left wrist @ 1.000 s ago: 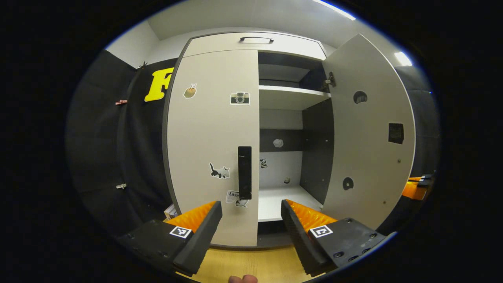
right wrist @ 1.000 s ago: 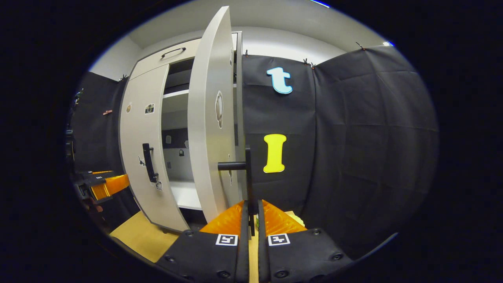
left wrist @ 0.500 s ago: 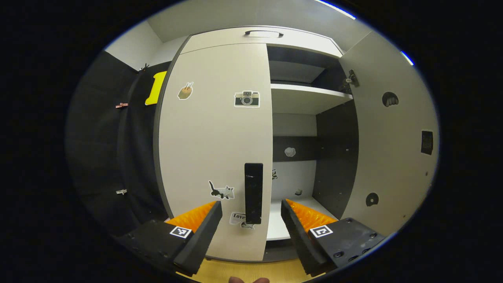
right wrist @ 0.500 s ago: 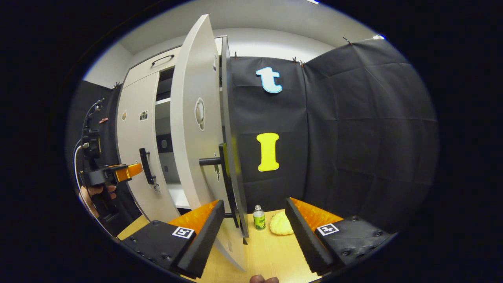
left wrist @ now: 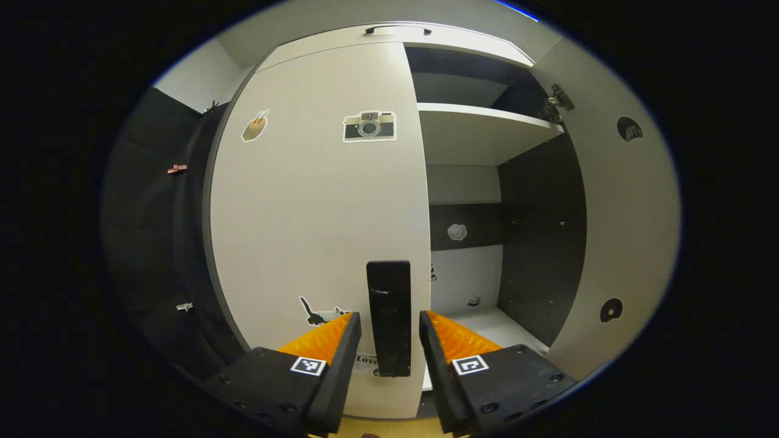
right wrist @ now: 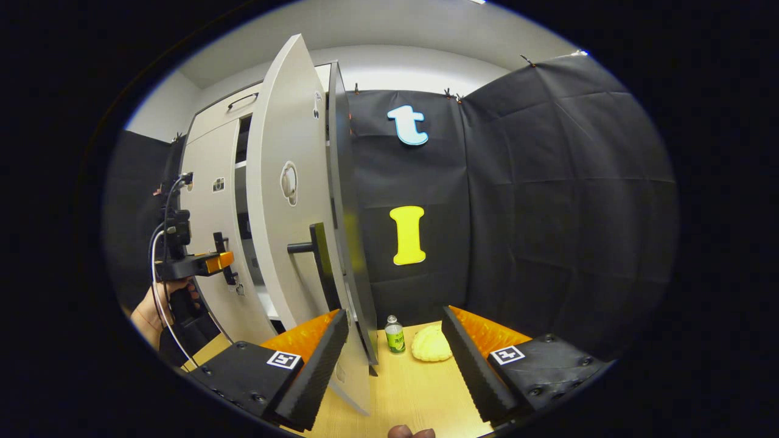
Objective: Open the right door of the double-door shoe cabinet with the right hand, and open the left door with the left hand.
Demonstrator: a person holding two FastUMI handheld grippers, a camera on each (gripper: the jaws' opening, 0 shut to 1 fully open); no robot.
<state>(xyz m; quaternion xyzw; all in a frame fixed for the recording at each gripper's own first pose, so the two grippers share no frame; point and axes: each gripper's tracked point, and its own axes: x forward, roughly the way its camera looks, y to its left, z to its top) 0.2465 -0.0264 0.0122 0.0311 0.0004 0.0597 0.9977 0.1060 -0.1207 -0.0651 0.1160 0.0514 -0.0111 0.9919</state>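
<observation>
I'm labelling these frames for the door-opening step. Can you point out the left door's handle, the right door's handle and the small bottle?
left door's handle (left wrist: 389,316): left gripper view, middle of the black bar.
right door's handle (right wrist: 321,263): right gripper view, on the upright bar.
small bottle (right wrist: 395,336): right gripper view, on its body.

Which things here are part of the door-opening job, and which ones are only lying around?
Part of the job:
- left door, shut
- its handle, between the open fingers of the left gripper
- right door, swung open
- right gripper, open, holding nothing

Only lying around:
- small bottle
- yellow lump beside it
</observation>
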